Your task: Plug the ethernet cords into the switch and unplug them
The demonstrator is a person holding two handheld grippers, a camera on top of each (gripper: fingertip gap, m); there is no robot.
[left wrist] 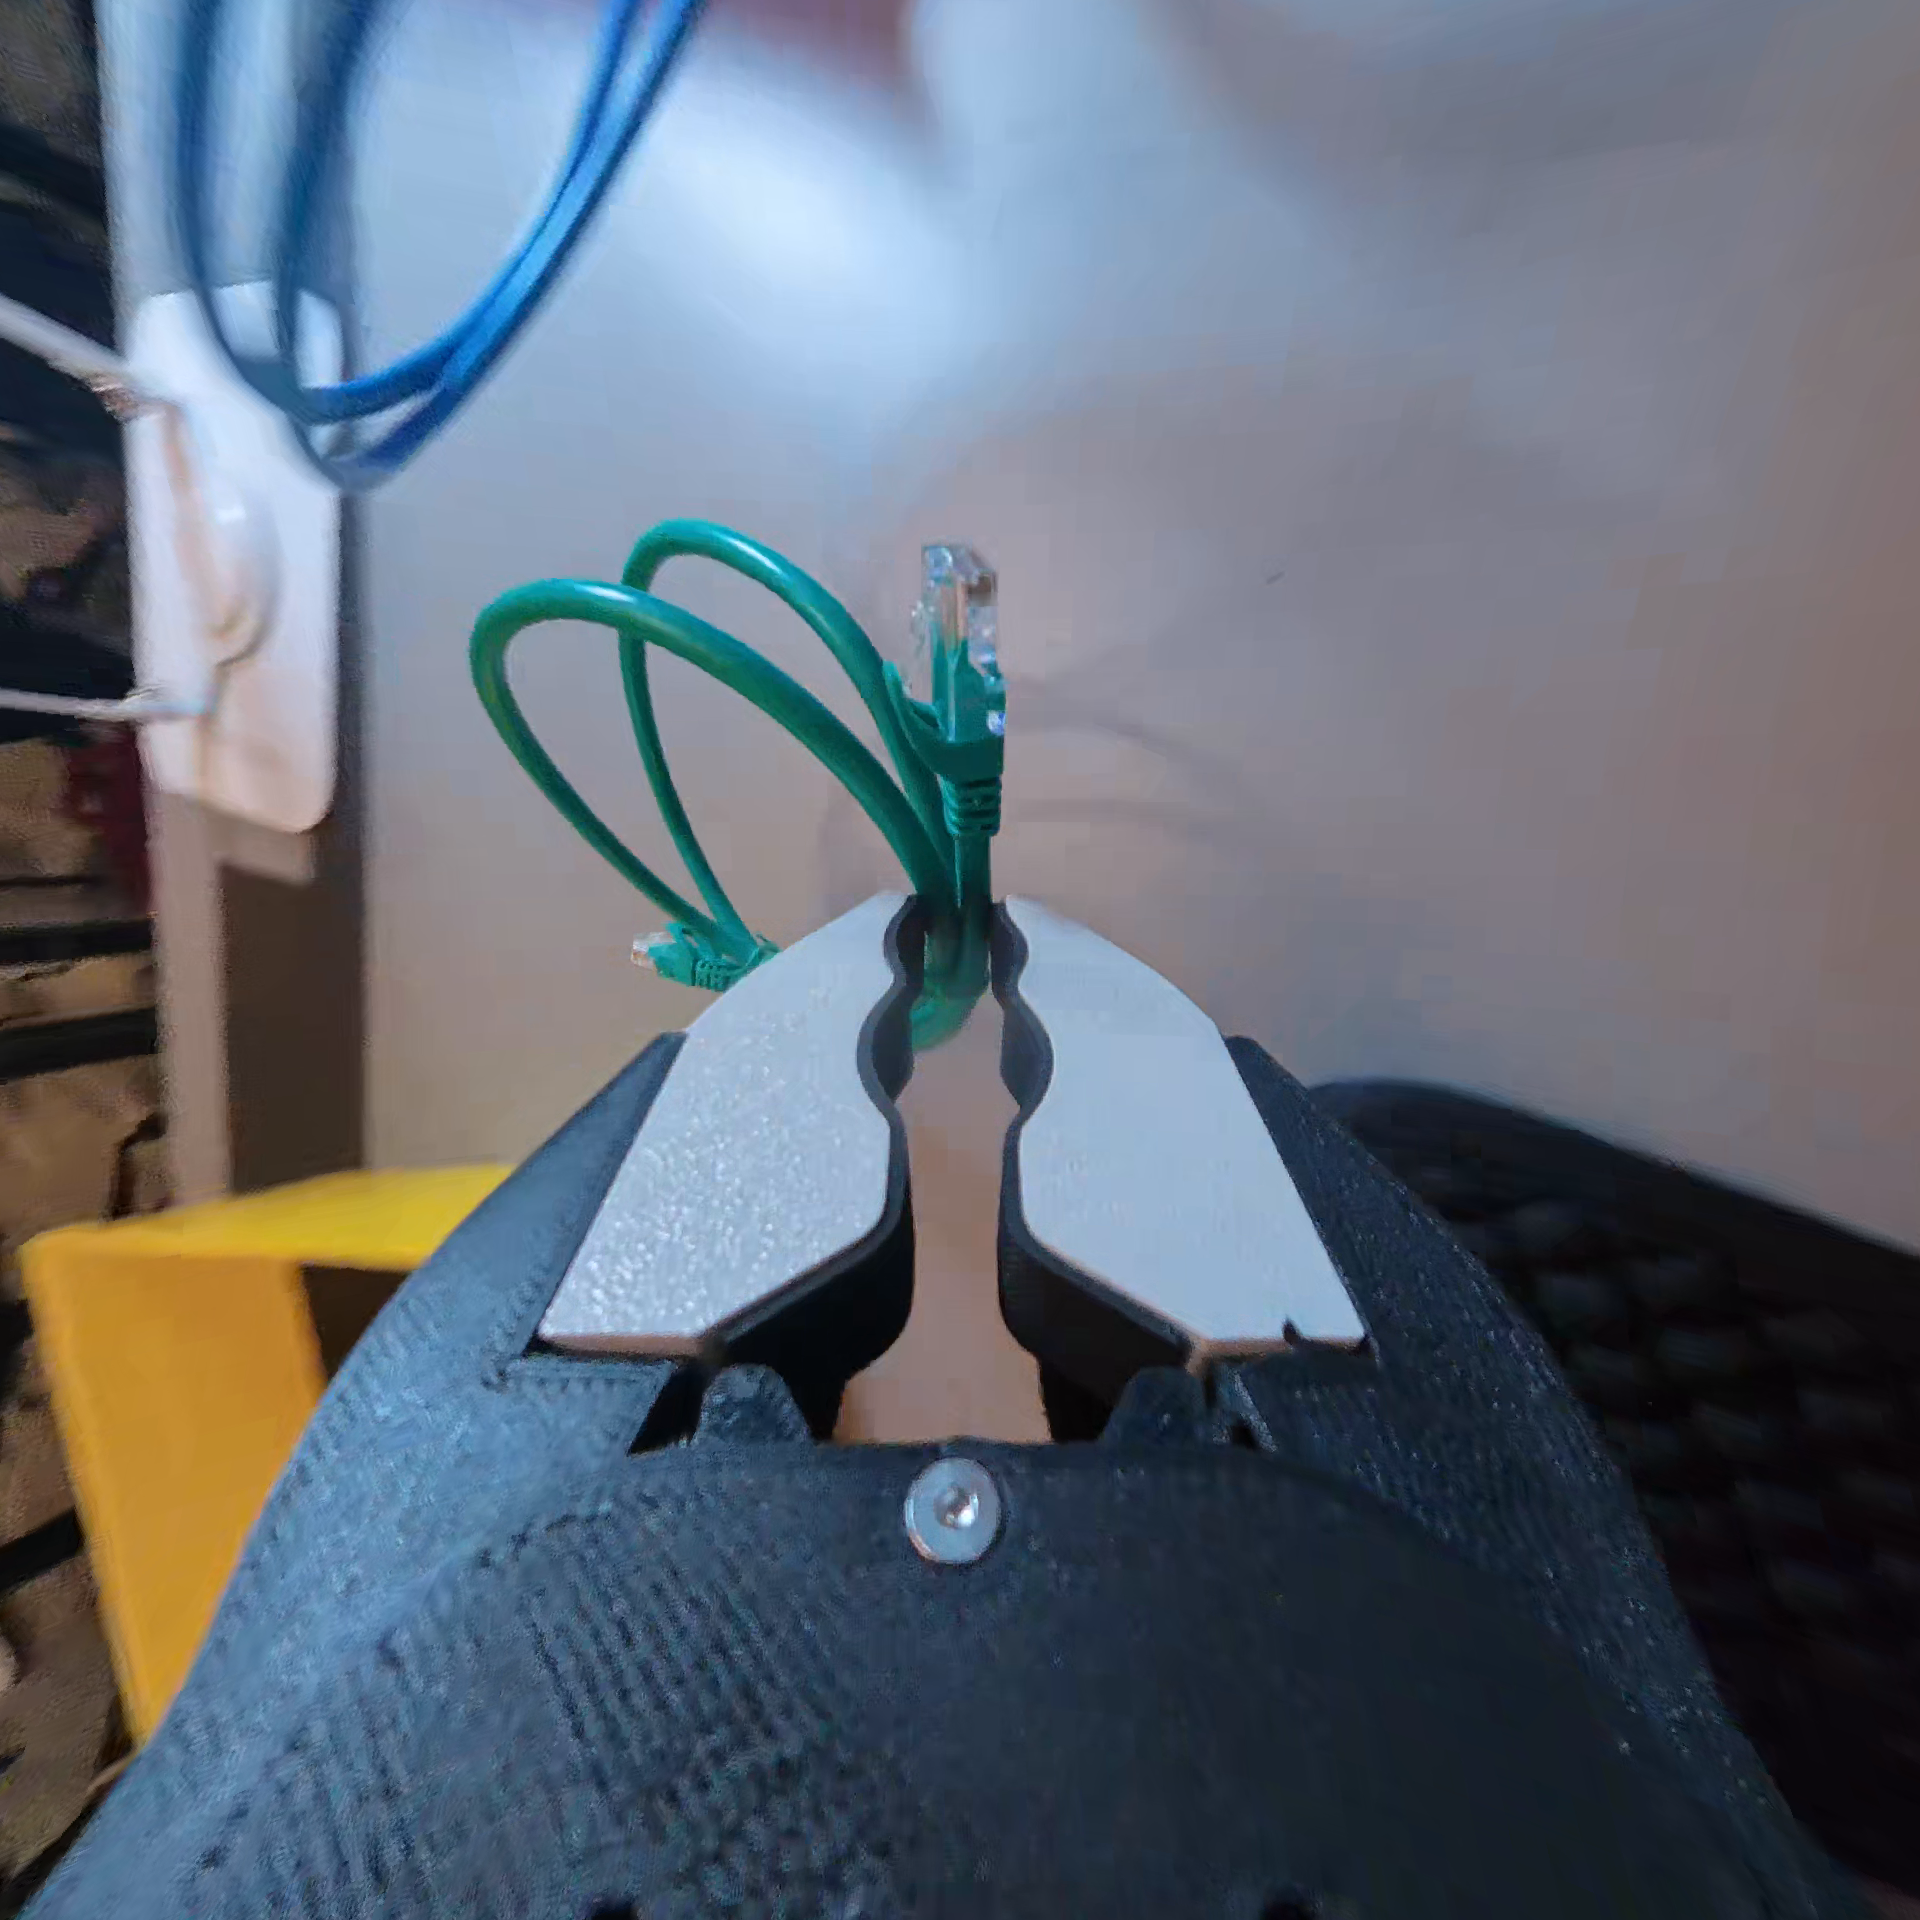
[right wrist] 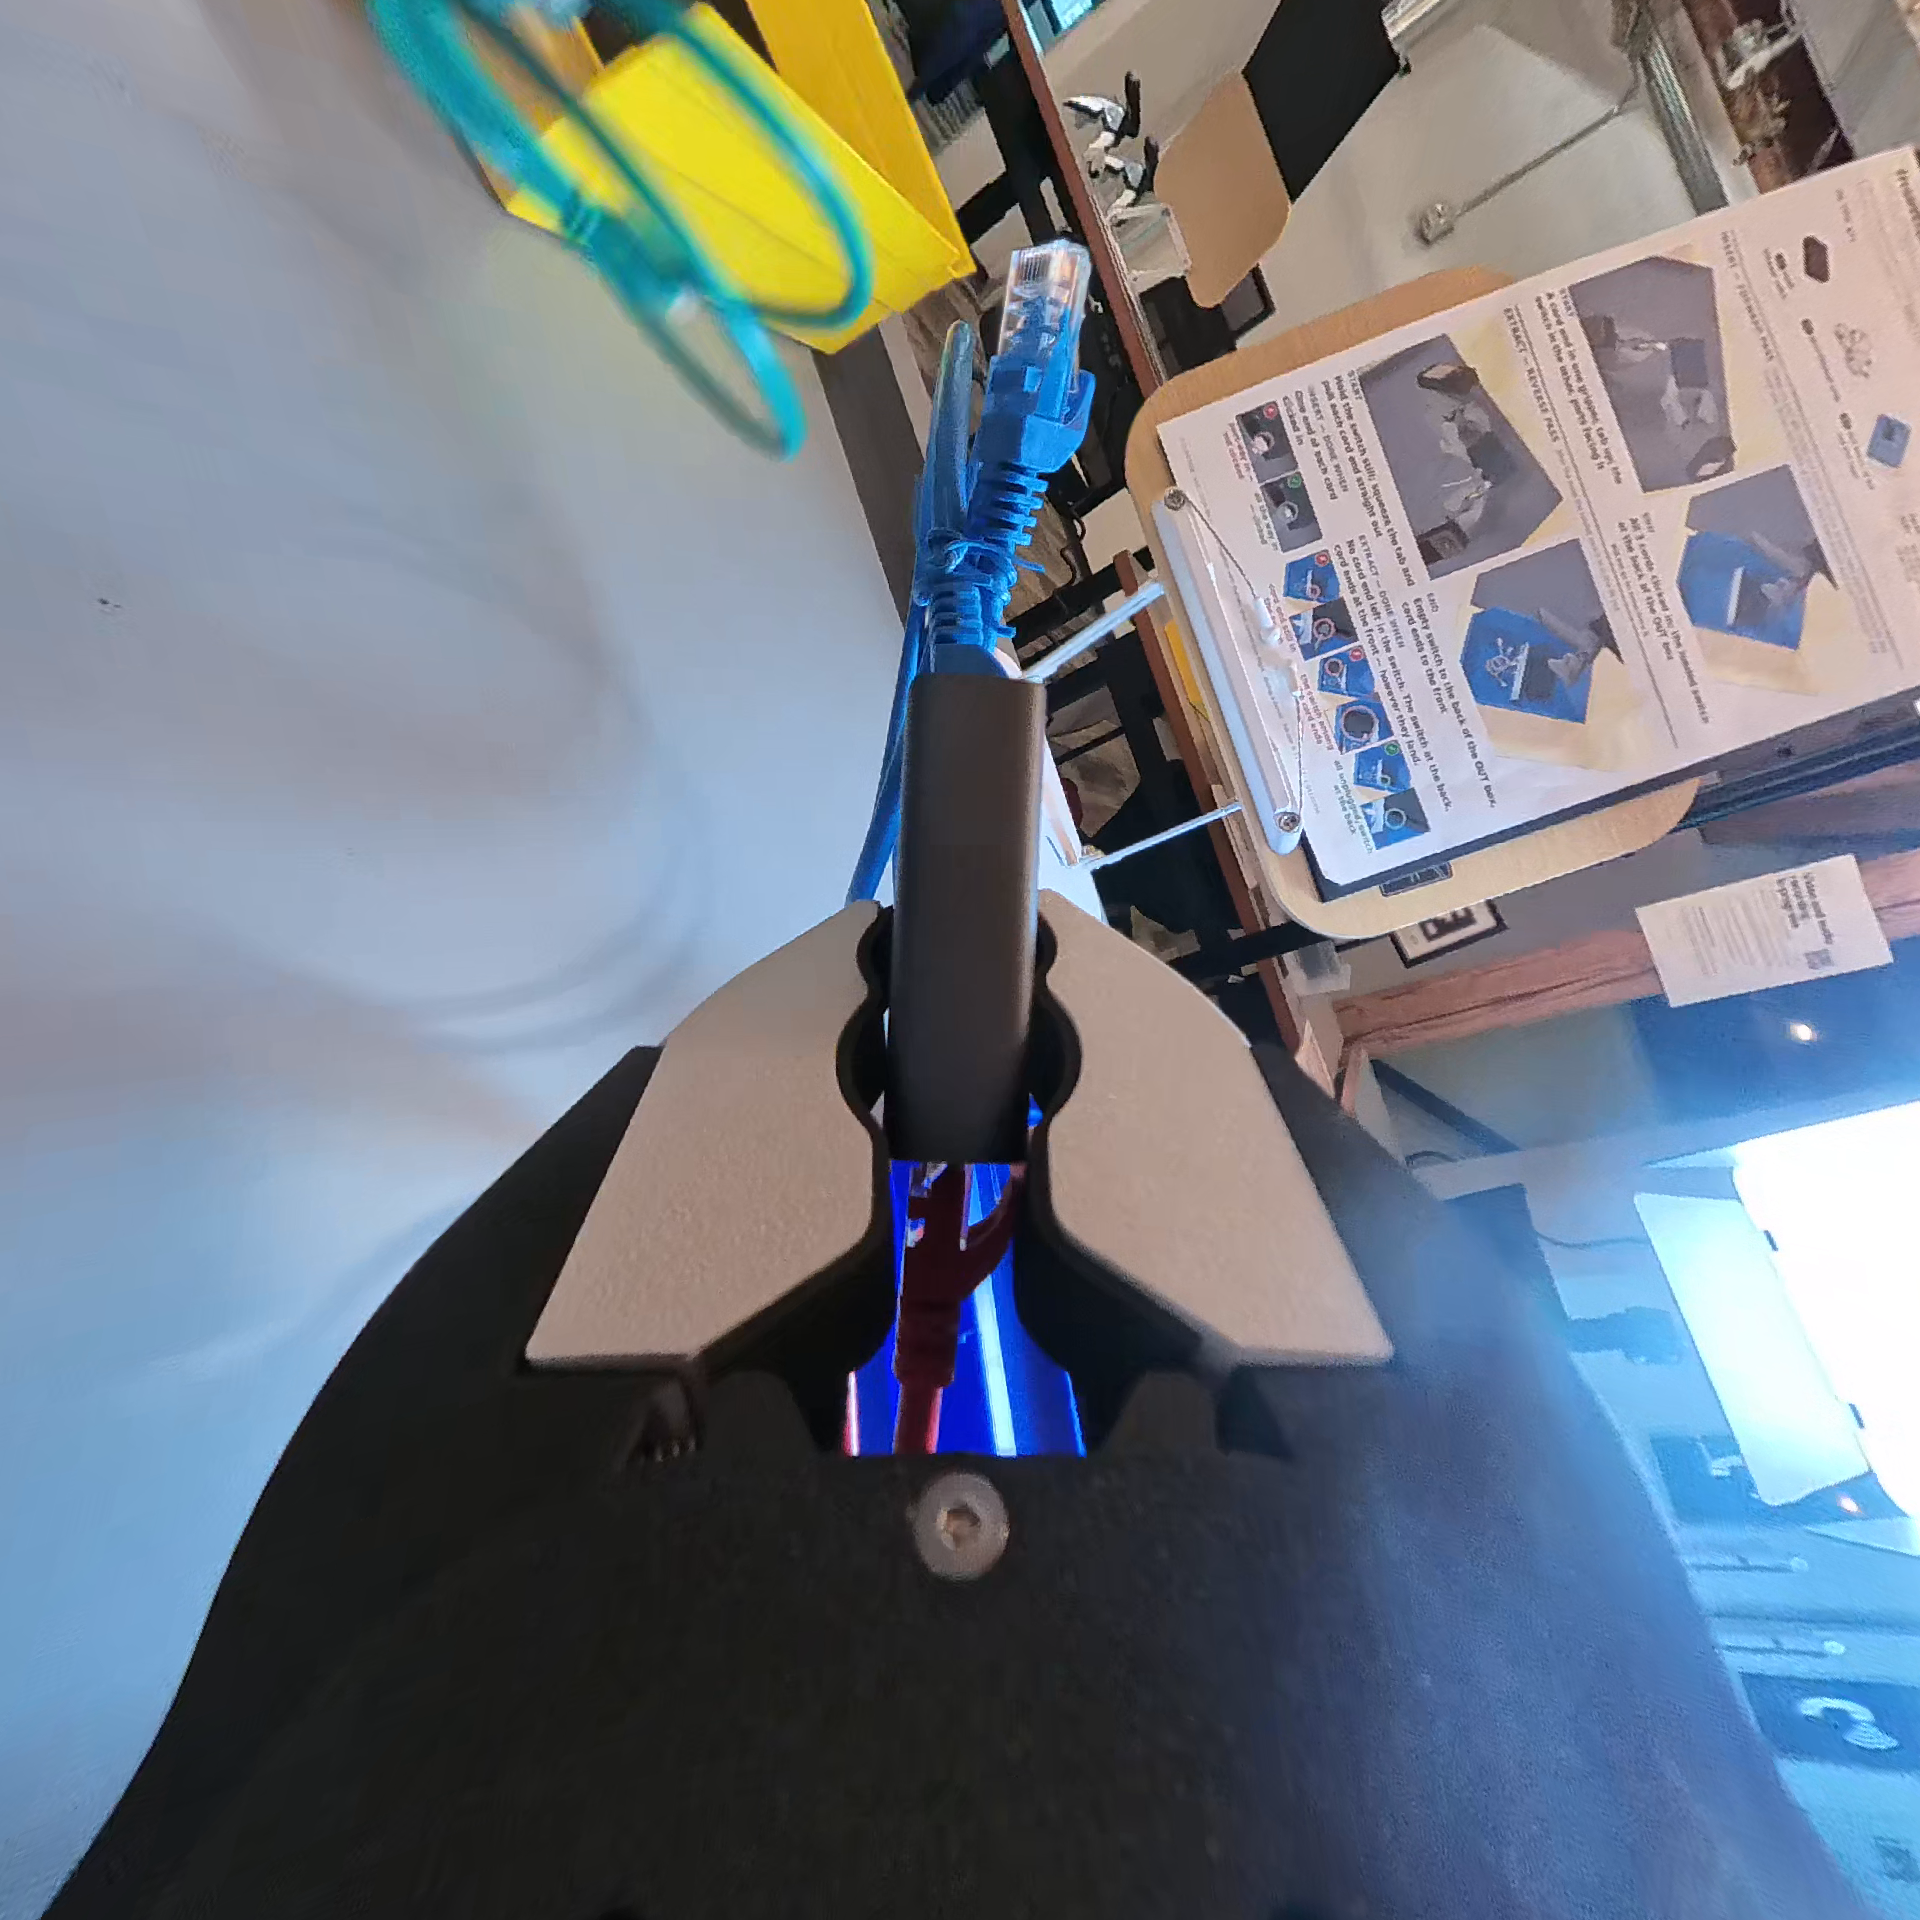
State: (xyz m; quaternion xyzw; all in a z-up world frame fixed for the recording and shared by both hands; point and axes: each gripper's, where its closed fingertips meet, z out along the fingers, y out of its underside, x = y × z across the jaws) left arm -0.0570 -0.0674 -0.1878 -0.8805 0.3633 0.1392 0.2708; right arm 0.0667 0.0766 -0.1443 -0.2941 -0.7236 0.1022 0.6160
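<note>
Up off the work surface, the left gripper (left wrist: 954, 914) points its two fingers forward toward a pale blurred backdrop, and its grey-faced fingers (left wrist: 748, 1122) are pinched together on the green ethernet cord (left wrist: 561, 613) just below one plug. That clear plug (left wrist: 958, 613) stands upright above the fingertips, while the rest of the cord bends out to the left in two loops and its other plug (left wrist: 665, 951) hangs low beside the left finger. A blue cord (left wrist: 468, 353) droops in a loop at upper left, in front of a white wall fitting, and a yellow bin (left wrist: 177, 1382) sits at lower left. Seen from its own camera, the right gripper (right wrist: 961, 925) is rolled well over, so the room behind it looks tilted. Its fingers (right wrist: 727, 1174) are clamped on the dark switch (right wrist: 966, 883), which sticks straight out between them. A blue ethernet cord (right wrist: 1013, 457) runs along the switch past its far end, its clear plug free in the air. Between the finger bases a dark red cord (right wrist: 930, 1320) shows against something blue. A printed instruction sheet (right wrist: 1538, 540) rests on a stand at right.
</note>
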